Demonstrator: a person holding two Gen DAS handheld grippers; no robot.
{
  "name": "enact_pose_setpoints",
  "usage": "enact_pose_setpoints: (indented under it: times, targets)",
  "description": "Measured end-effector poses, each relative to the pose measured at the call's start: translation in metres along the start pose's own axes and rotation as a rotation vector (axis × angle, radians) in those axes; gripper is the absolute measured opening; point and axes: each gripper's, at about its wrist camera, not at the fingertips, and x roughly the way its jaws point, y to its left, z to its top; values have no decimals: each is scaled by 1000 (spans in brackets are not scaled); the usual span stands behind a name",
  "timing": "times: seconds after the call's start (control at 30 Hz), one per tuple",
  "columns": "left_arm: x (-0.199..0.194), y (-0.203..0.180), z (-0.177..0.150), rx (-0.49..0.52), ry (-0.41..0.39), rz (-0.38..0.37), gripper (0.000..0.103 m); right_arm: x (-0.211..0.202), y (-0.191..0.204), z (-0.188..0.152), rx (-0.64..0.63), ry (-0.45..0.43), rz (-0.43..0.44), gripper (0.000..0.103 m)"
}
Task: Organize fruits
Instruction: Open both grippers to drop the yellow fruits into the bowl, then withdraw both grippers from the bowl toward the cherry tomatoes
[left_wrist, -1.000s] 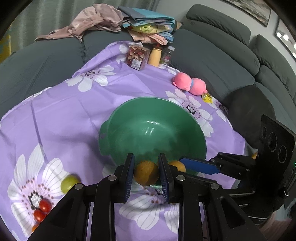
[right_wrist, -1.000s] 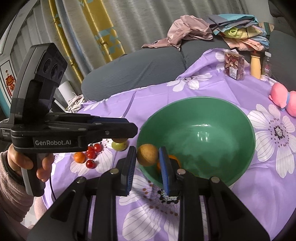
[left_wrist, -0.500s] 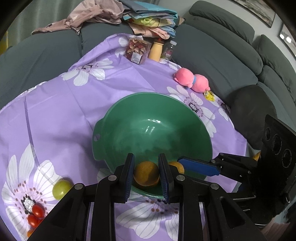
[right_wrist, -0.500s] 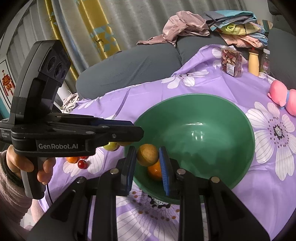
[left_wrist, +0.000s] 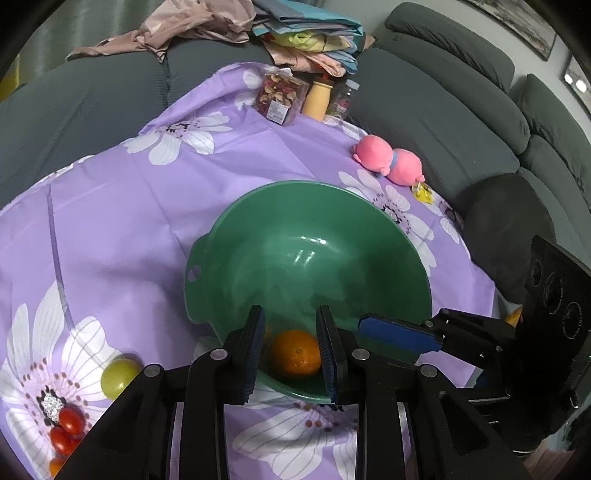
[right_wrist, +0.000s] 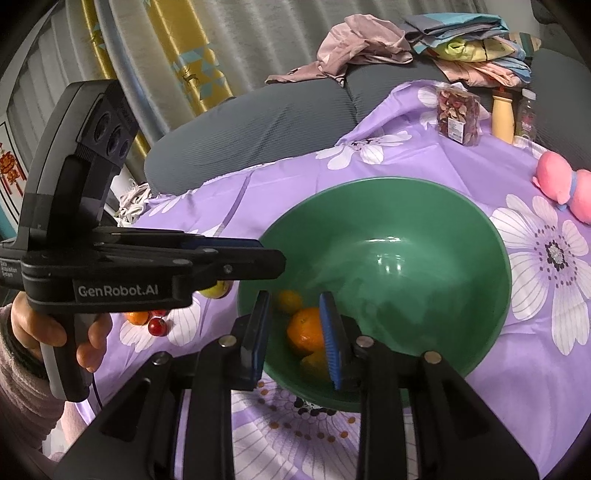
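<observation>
Fruit like this is light, round and smooth, so it rolls and slips. I would pinch each piece across its widest middle. The cherry tomatoes (left_wrist: 70, 424) look thin-skinned and want the softest squeeze. The pale green fruit (left_wrist: 117, 380) looks firmer.

Both of those lie on the purple flowered cloth (left_wrist: 129, 221), left of the green bowl (left_wrist: 332, 266). A bright, dimpled orange (left_wrist: 293, 352) and a smaller yellowish fruit (right_wrist: 290, 302) sit inside the bowl at its near wall.

My left gripper (left_wrist: 290, 317) hangs over the bowl with a narrow gap, pinching nothing I can see. The jaws of my right gripper (right_wrist: 294, 299) have just been opening. The orange shows between them, but I judge it is lying free in the bowl.
</observation>
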Motion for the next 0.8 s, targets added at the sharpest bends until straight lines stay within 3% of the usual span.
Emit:
enact_pose_setpoints:
  times: [0.07,0.13,0.4,0.47,0.8]
  targets:
    - [-2,1,0,-7,-4,4,40,0,-1,0,4,-2,-2,39]
    - [-5,3,0,-13,-10,4,47,-2,-1,-1,8,-7,-2,42]
    - [-21,11,-7,-48,-24,27,60,-7,0,-3,26,-24,-10,48]
    - [-28,15,-11,-63,-32,39,79,-10,0,-4,33,-29,-13,50]
    - [-58,39,-41,-149,-50,86,80,-20,9,-9,39,-42,-12,59]
